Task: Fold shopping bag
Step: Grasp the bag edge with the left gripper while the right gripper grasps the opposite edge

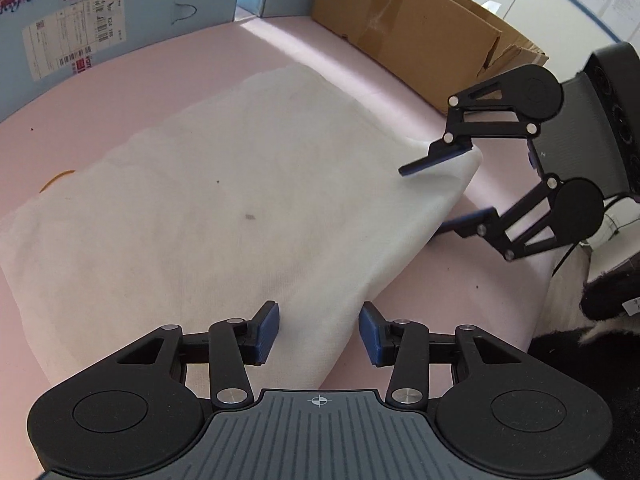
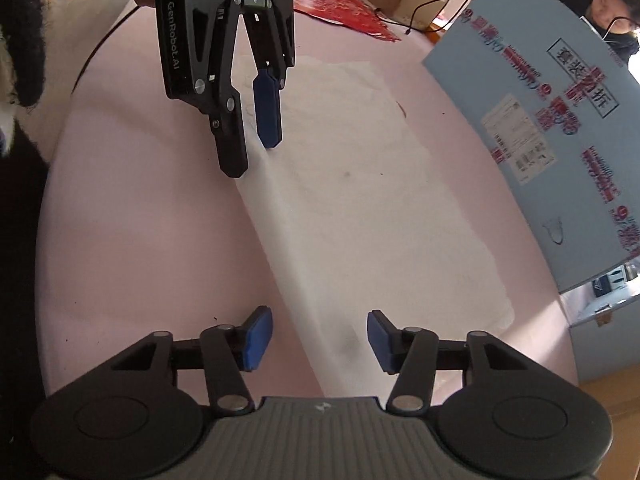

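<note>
Shopping bag: soft, light cloth lying flat on the pink table. Both your left tool and right tool gape wide over its near edge; pinch there.

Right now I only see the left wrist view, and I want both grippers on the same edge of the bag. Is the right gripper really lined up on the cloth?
Observer: Yes. In the right wrist view the long edge of the bag runs between the open fingers of the right gripper, with a gap on each side.
Operator: How does the left one look from there?
Observer: The left gripper hangs open further along that edge, with its blue pad over the cloth and the other finger over the pink table.
Operator: Is there anything past the far end?
Observer: A red paper sheet lies beyond, apart from the bag.
</note>
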`<action>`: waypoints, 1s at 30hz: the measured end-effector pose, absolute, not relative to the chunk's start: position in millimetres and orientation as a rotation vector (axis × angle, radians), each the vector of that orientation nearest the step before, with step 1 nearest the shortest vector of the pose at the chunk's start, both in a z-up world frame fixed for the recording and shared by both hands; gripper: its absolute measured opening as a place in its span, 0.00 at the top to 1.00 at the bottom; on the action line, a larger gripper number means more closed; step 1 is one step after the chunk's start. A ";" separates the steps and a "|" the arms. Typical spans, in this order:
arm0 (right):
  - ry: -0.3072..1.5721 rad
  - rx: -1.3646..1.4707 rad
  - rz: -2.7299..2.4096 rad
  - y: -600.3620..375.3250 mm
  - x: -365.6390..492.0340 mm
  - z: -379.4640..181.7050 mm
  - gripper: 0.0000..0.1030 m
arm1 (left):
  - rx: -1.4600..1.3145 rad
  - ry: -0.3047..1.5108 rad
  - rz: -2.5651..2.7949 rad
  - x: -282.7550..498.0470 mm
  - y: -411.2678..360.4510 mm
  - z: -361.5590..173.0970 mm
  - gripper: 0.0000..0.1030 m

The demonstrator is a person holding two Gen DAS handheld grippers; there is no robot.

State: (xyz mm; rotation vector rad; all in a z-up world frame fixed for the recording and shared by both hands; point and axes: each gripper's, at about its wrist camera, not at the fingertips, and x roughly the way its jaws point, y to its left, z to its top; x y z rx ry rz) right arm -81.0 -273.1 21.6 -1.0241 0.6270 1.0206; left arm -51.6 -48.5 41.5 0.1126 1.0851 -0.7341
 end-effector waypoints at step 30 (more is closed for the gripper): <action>1.140 -0.024 0.752 -358.7 50.4 11.9 0.62 | -0.514 1.065 -0.431 -83.8 73.2 4.3 0.84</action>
